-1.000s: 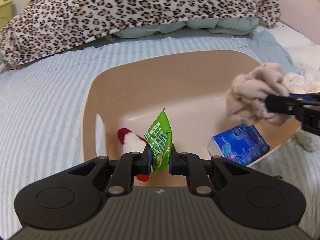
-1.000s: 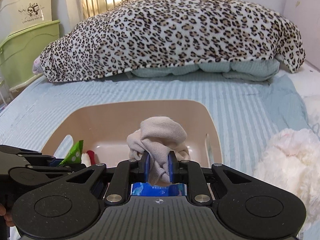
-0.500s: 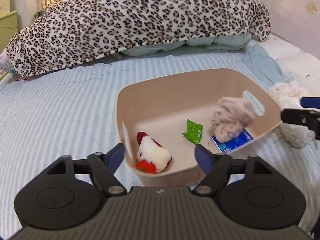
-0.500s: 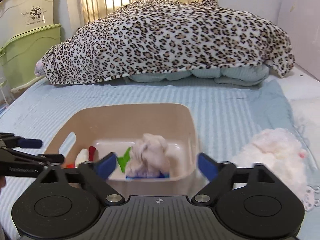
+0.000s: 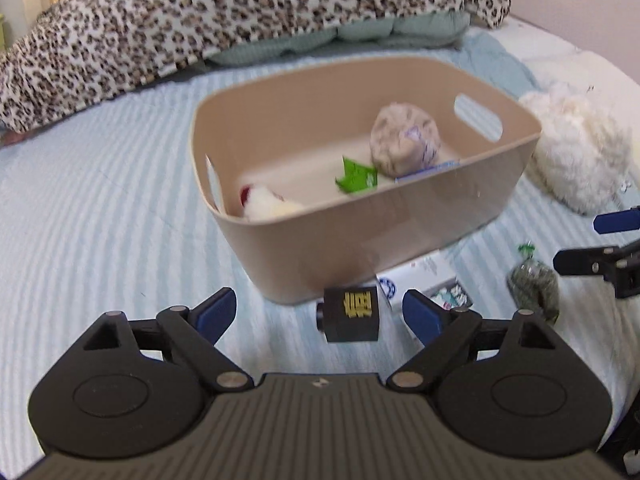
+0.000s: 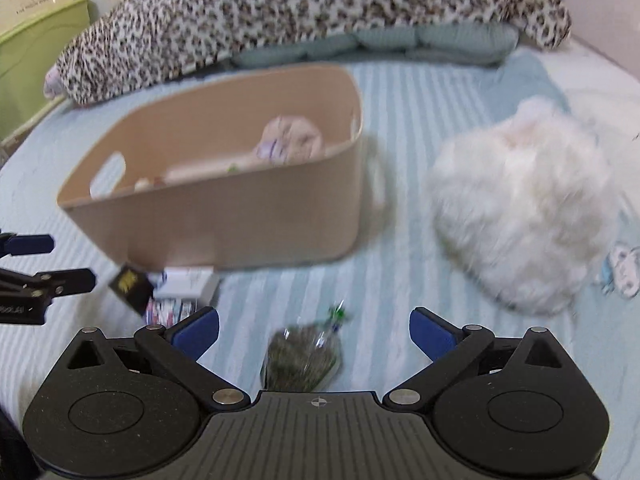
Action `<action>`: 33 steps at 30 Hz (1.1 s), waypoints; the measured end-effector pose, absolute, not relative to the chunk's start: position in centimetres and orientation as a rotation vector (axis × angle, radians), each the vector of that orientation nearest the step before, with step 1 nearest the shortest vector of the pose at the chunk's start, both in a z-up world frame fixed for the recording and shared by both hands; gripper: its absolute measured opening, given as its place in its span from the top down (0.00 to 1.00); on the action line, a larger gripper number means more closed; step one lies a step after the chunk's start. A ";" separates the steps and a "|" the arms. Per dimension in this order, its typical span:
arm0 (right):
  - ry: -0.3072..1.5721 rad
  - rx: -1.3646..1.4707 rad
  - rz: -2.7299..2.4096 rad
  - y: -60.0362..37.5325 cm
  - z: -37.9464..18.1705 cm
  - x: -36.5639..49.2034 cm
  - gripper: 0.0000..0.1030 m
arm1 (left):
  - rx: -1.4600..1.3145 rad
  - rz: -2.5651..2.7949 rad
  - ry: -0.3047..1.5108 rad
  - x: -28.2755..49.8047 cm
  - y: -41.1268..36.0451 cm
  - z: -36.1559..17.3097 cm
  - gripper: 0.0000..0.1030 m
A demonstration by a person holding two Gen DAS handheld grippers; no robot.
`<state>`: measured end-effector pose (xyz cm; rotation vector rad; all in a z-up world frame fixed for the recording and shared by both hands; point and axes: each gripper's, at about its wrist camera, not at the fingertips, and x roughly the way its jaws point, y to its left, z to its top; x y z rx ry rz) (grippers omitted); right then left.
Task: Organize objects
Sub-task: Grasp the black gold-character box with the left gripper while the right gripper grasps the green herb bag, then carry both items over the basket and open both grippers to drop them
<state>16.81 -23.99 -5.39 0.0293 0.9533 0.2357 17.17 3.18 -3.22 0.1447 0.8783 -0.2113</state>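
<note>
A beige bin [image 5: 400, 216] stands on the striped bed and holds a rolled beige cloth [image 5: 404, 140], a green packet [image 5: 356, 178], a red-and-white plush [image 5: 268, 204] and a blue pack edge. My left gripper [image 5: 320, 314] is open and empty, with a small black box [image 5: 352, 314] between its fingers on the bed. A white box [image 5: 424, 280] lies just behind it. My right gripper [image 6: 314, 332] is open and empty over a clear bag of dark green stuff [image 6: 302, 358]. The bin [image 6: 224, 216] sits ahead of it to the left.
A white fluffy plush [image 6: 520, 216] lies right of the bin. A leopard-print blanket [image 5: 240, 12] and pale green quilt fill the bed's far side. Green and cream storage boxes [image 6: 36, 52] stand at the far left. A small patterned pack [image 6: 168, 310] lies by the white box.
Both grippers have let go of the green packet and the cloth into the bin, opened, and pulled back and down toward the items on the bed in front of the bin.
</note>
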 end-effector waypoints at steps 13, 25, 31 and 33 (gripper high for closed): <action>1.070 -0.008 0.247 -22.0 -9.9 17.1 0.10 | 0.129 -0.221 0.935 19.8 2.1 -8.3 0.14; 1.053 -0.009 0.261 -21.7 -10.1 16.4 0.53 | 0.109 -0.307 0.973 19.7 1.5 -9.0 0.55; 1.026 -0.030 0.273 -21.4 -9.1 15.3 0.55 | 0.080 -0.275 0.979 19.1 2.1 -8.5 0.55; 1.014 -0.029 0.271 -21.5 -8.5 15.1 0.55 | 0.082 -0.271 0.968 18.6 2.3 -7.9 0.55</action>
